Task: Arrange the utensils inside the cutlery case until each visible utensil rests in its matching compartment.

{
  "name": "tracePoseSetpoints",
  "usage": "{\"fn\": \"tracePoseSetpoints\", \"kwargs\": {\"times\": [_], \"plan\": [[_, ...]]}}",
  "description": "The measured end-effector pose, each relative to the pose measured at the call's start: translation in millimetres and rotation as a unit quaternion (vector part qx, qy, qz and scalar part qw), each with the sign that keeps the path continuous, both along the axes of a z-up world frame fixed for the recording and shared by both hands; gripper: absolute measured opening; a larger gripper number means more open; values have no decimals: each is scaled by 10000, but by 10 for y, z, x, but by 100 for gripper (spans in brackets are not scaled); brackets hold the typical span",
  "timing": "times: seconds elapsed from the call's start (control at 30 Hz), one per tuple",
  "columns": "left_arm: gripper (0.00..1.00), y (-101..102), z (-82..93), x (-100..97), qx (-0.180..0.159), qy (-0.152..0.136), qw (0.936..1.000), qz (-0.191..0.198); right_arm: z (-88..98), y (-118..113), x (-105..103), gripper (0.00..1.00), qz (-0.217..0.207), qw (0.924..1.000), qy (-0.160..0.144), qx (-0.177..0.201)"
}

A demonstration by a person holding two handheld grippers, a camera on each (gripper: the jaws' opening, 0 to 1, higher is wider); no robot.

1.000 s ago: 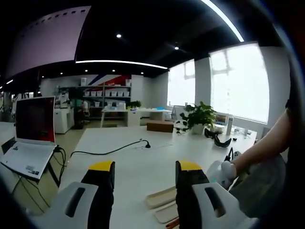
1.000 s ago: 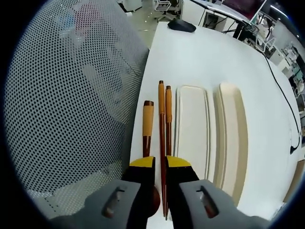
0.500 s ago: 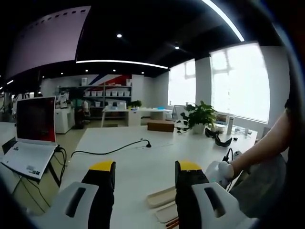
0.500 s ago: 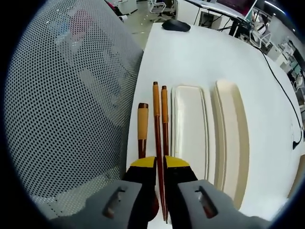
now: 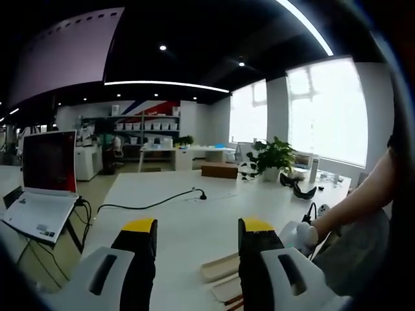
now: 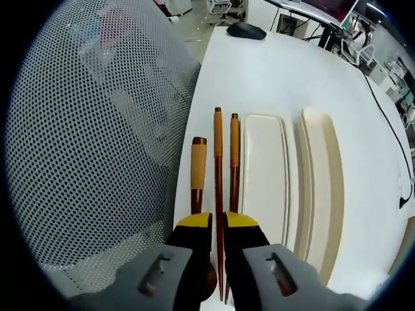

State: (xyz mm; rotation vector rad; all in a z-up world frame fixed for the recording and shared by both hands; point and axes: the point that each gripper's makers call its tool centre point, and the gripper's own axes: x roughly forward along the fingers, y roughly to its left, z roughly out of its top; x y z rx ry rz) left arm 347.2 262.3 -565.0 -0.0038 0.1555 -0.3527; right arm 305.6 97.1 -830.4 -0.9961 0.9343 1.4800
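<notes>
Right gripper view | right gripper (image 6: pixel 218 220) nipping one chopstick (image 6: pixel 218 194) | left gripper (image 5: pixel 194 228) agape, empty

A smooth, matt white worktop (image 6: pixel 272 71) carries two dark reddish-brown chopsticks (image 6: pixel 219 194) that look like polished wood, each with a lighter orange band towards twelve o'clock. At nine o'clock of them lies a utensil (image 6: pixel 197 172) with a matching wood-look handle. At three o'clock sit a cream case (image 6: pixel 266 175) and lid (image 6: pixel 322 181), plastic-looking with a soft sheen. A grey perforated mesh chair back (image 6: pixel 97 129) looks like woven cloth. The right gripper (image 6: pixel 218 223) has matt black fingers (image 6: pixel 194 240) with yellow tips.
</notes>
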Motion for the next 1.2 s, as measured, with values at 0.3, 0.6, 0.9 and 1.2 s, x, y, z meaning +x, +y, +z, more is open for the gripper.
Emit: {"fn": "tracePoseSetpoints", "kwargs": {"times": [0.3,0.6,0.9,1.2], "plan": [[51,-4,-3,2,13,14,10000,-7,-10,50,16,2,42,9999,-24,-89],[51,1,-3,2,14,17,10000,0,-12,110,0,2,102,9999,-67,-79],[51,15,-3,4,2,21,10000,20,-28,123,8,1,409,9984,-252,-304],[51,11,-23,4,32,47,10000,-11,-35,129,5,2,419,9972,-276,-557]]}}
